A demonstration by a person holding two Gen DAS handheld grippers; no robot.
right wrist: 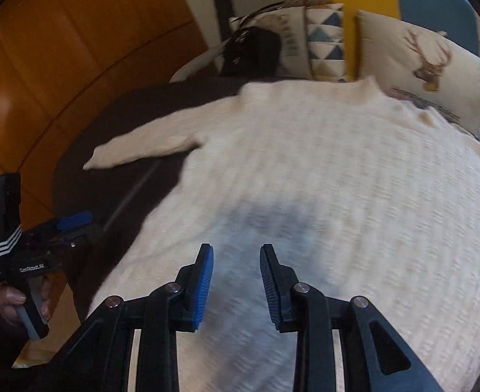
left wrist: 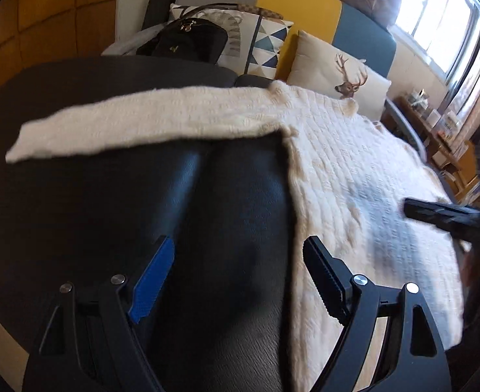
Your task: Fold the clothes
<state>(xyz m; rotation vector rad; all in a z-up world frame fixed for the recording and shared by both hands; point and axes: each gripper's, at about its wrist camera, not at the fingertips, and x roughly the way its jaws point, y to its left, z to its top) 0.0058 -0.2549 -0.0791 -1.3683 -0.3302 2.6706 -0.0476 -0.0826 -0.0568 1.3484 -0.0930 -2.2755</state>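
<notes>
A cream cable-knit sweater (right wrist: 321, 176) lies flat on a dark leather sofa seat (left wrist: 109, 212), one sleeve (left wrist: 135, 124) stretched left. Left of its body, the left tool (left wrist: 236, 281) hangs spread wide and empty. Above its body, the right tool (right wrist: 236, 285) hovers, jaws narrowly apart, pinching nothing.
</notes>
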